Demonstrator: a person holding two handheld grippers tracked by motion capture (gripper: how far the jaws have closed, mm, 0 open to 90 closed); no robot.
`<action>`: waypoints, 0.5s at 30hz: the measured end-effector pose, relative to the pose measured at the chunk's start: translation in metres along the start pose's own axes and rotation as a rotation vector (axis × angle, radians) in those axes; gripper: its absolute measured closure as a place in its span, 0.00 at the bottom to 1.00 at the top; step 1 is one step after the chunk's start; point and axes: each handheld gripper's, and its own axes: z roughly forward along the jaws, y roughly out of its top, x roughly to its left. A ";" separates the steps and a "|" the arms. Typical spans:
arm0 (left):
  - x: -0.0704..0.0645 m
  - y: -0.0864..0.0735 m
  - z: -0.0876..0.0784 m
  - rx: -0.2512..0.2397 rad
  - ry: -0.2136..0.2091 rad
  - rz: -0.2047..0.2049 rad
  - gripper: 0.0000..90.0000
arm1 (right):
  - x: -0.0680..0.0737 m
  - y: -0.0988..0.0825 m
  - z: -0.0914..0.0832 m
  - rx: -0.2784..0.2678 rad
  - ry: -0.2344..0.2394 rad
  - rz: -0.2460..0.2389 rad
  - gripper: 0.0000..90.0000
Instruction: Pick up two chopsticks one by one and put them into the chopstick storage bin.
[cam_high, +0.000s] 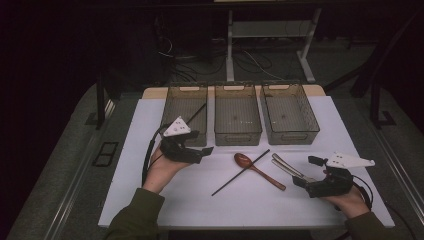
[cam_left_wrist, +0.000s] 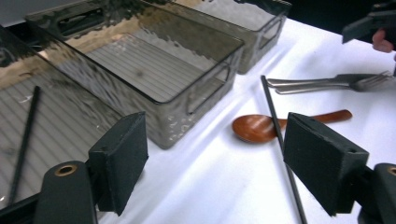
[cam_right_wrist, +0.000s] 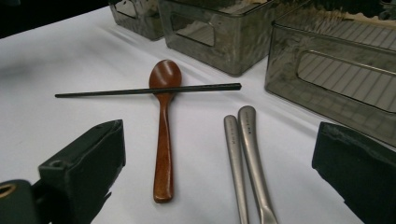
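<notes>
A white board (cam_high: 175, 205) covers the table. Past its far edge, at 12 o'clock, 2 white frame legs (cam_high: 230, 45) stand on the dark floor. Loose cables (cam_high: 176, 56) lie tangled at 11 o'clock.

The left gripper (cam_high: 209, 149), held in a hand (cam_high: 162, 170) whose green-sleeved forearm rises from the counter's near edge, has its jaws spread wide with nothing between them, while the right gripper (cam_high: 298, 181), low near the counter's right edge, likewise holds its jaws apart and empty.
</notes>
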 end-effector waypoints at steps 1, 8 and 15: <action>-0.003 -0.002 0.001 -0.006 -0.003 -0.002 0.22 | 0.001 0.000 0.000 0.000 0.002 -0.005 0.02; -0.021 -0.017 0.008 -0.018 -0.023 -0.003 0.22 | 0.004 -0.002 0.003 0.015 0.017 -0.010 0.02; -0.029 -0.034 0.020 -0.001 -0.060 -0.004 0.22 | 0.002 -0.004 0.005 0.026 0.010 -0.002 0.02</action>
